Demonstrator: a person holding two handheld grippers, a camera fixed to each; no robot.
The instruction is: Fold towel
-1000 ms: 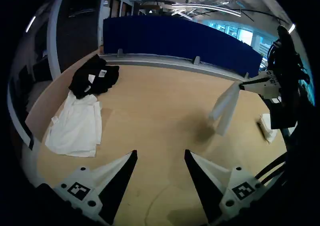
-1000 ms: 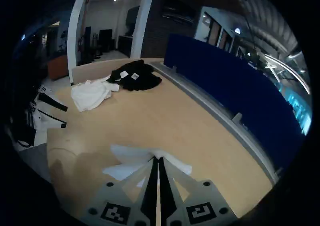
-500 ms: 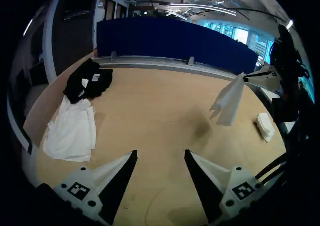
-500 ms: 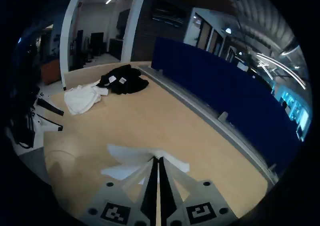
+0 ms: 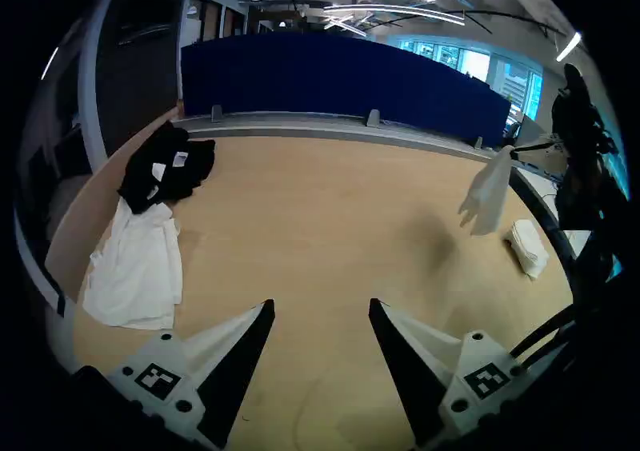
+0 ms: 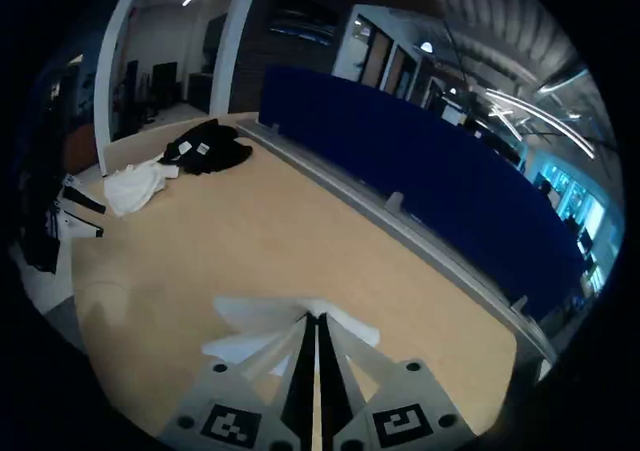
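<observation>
Blue partition edges wooden table, strip lights overhead

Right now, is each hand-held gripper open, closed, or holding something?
Left hand-held gripper: open, holding nothing.
Right hand-held gripper: closed on the white towel.

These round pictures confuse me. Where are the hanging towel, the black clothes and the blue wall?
hanging towel [image 5: 486,197], left gripper view, middle of the cloth.
black clothes [image 5: 170,183], left gripper view, middle of the pile.
blue wall [image 5: 336,75], left gripper view, middle of its front.
</observation>
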